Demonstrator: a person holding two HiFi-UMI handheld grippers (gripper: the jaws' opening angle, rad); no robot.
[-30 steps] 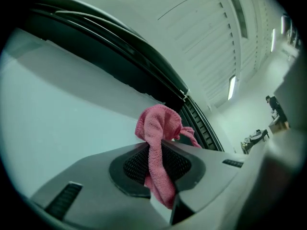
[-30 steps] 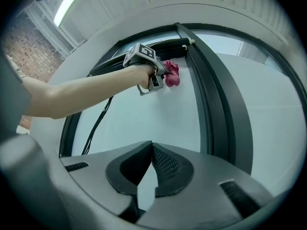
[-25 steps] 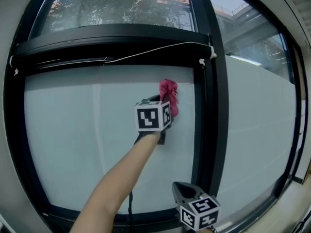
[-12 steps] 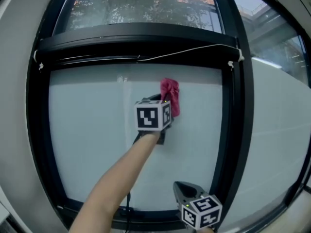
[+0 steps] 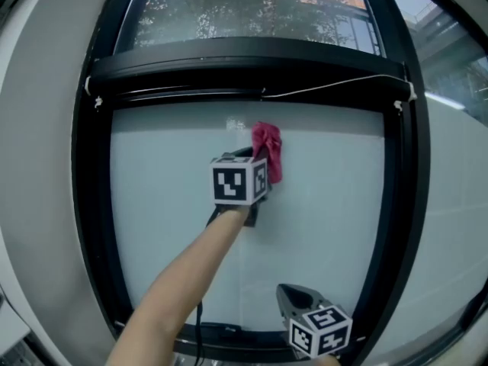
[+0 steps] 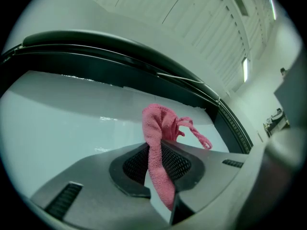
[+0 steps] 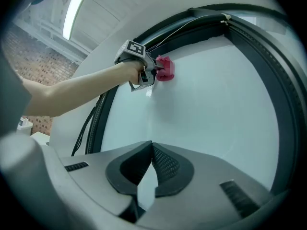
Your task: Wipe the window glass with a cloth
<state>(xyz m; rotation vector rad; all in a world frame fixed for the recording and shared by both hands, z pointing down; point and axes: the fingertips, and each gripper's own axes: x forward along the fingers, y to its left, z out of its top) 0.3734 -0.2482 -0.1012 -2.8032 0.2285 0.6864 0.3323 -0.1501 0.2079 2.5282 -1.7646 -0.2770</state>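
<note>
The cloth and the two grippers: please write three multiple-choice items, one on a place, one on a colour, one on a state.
1. Where on the window glass is the cloth? A) upper part B) bottom left corner C) off the glass
2. The cloth's colour? A) blue B) pink C) white
3. The right gripper is: A) shut on the cloth B) wide open C) shut, empty
1 A: it sits near the top frame bar. 2 B: pink in every view. 3 C: its fingers meet on nothing; the left gripper holds the cloth.
</note>
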